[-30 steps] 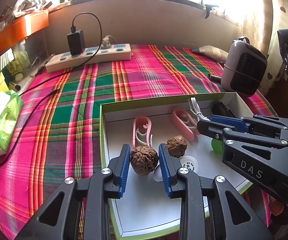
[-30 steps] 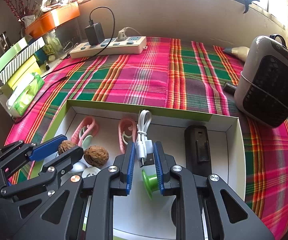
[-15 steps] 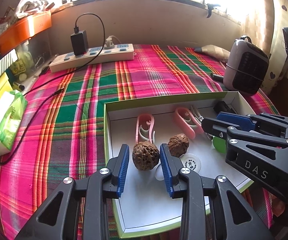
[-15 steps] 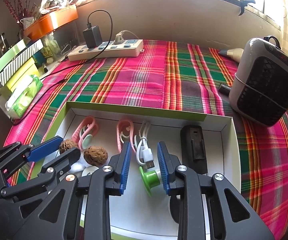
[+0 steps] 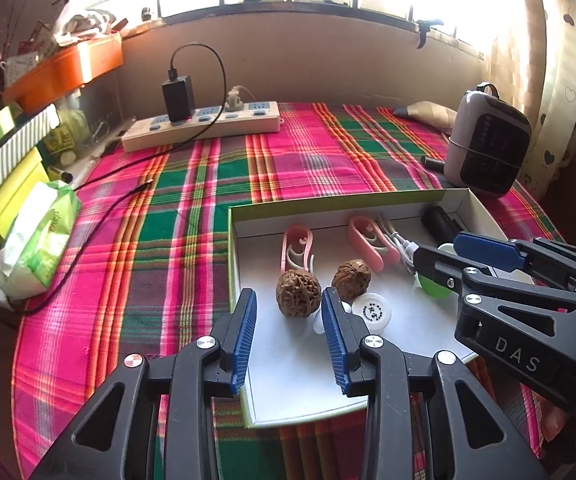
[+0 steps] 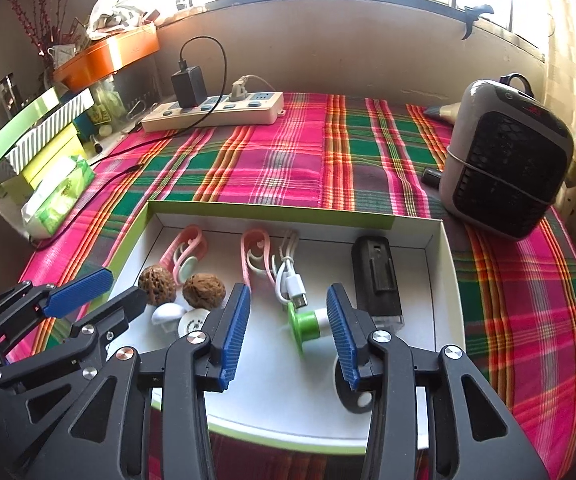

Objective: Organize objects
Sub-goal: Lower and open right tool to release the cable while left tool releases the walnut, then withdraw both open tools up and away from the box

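A shallow white box with a green rim (image 5: 335, 200) (image 6: 272, 210) lies on the plaid cloth. It holds two walnuts (image 5: 298, 299) (image 5: 351, 275) (image 6: 203, 291), two pink clips (image 5: 296, 247) (image 6: 254, 254), a white USB cable (image 6: 290, 276), a black block (image 6: 375, 276), a green-and-white spool (image 6: 307, 322) and white round caps (image 5: 375, 310). My left gripper (image 5: 289, 336) is open and empty, just short of the nearer walnut. My right gripper (image 6: 288, 334) is open and empty above the spool and cable end.
A white power strip with a black charger (image 5: 202, 126) lies at the back. A small heater (image 6: 505, 164) stands right of the box. A green tissue pack (image 5: 38, 240) and stacked boxes (image 5: 4, 168) sit at the left. A black cable (image 5: 100, 216) trails across the cloth.
Both grippers opened wider and drew back from the box. The left one let go of the walnut, the right one let go of the USB cable; both things now lie in the box.
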The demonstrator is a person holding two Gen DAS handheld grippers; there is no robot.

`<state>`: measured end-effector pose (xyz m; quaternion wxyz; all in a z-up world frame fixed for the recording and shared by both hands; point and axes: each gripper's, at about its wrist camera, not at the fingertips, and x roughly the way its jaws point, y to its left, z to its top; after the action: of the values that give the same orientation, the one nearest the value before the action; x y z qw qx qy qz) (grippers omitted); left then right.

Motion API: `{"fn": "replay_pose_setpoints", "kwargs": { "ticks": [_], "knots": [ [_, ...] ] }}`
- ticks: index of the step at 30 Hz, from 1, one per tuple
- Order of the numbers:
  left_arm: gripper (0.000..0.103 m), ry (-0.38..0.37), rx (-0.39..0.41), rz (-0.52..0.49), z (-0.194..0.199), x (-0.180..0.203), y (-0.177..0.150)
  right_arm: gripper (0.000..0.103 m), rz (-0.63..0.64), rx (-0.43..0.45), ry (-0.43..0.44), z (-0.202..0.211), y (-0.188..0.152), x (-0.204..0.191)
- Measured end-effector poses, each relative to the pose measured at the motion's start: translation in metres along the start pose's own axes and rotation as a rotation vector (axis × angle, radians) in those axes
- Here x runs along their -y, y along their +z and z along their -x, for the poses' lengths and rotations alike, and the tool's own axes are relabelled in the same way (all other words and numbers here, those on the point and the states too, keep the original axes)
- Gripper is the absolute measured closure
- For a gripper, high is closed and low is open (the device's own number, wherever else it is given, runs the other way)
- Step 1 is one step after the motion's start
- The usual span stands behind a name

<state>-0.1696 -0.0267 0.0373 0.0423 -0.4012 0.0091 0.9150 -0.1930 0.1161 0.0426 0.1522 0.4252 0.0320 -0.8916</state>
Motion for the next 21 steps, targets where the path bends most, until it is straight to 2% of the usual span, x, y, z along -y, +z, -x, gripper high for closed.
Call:
{"fn": "replay_pose_setpoints", "kwargs": {
  "ticks": [7, 11, 16, 21],
  "knots": [
    [0.071, 0.036, 0.021, 0.003, 0.022, 0.004, -0.012, 0.057, -0.015, 0.037, -0.001, 0.024, -0.017, 0.000],
    [0.071, 0.027, 0.024, 0.016, 0.034, 0.006, -0.025, 0.057, -0.014, 0.056, -0.020, 0.037, -0.030, 0.000],
    [0.071, 0.036, 0.037, 0.001, 0.046, 0.015, -0.040, 0.056, -0.024, 0.046, -0.014, 0.048, -0.048, 0.002],
    [0.071, 0.040, 0.009, 0.000, 0.048, 0.020, -0.059, 0.056, -0.033, 0.022, -0.021, 0.051, -0.066, 0.003]
  ]
}}
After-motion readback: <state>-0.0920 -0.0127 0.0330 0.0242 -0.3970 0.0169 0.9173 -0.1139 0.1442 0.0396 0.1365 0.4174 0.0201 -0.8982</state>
